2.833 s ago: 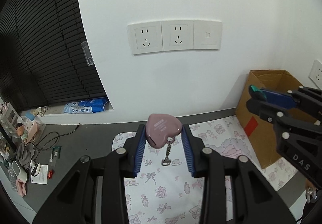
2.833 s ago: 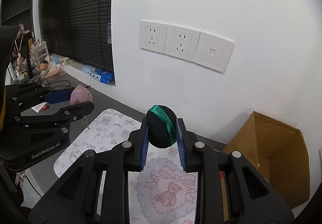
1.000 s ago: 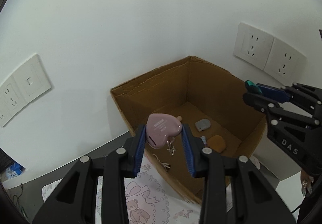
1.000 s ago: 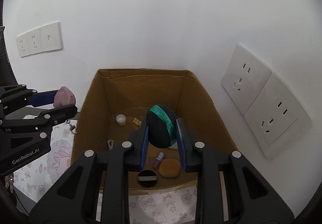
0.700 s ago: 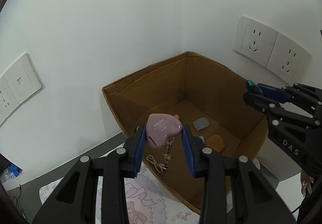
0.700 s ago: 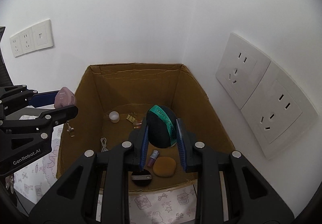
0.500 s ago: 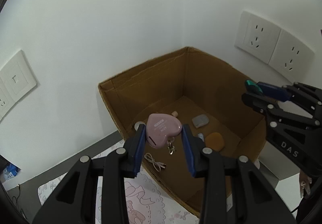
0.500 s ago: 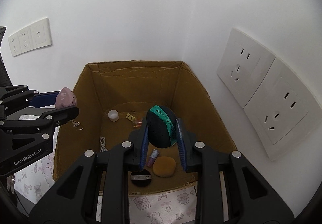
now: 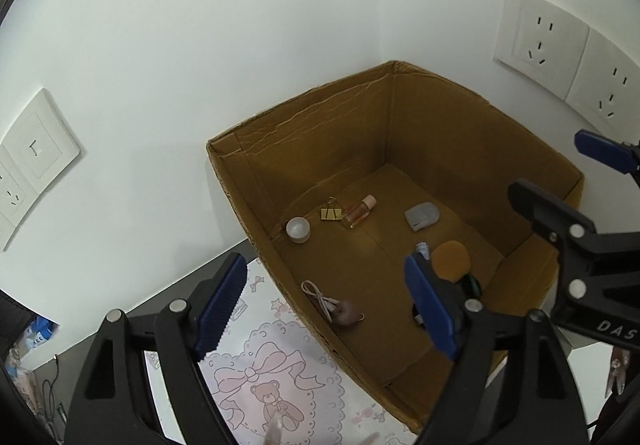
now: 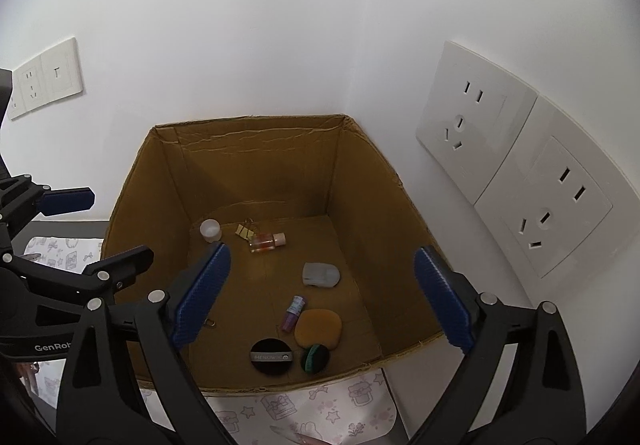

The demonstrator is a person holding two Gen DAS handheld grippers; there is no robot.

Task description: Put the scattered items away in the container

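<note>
Both tongs hovering over the cardboard box, both spread wide w/ nothing between the pads. Left gripper above the near-left part of the floor; pink heart lying on the box floor just ahead of its pads, touching the white cable. Right gripper over the box centre; black ball w/ green band resting on the floor betw. its fingers, low in view, just beside the black puff and touching or nearly touching the orange sponge. Step in hand, judged: release done, so lift straight up, keep jaws wide, avoid clipping the box walls, then swing back to the printed mat for leftovers. Vs. half a sec ago: heart was pinched in left tongs, ball in right; now both dropped, jaws opened, cameras a touch closer to the box.
</note>
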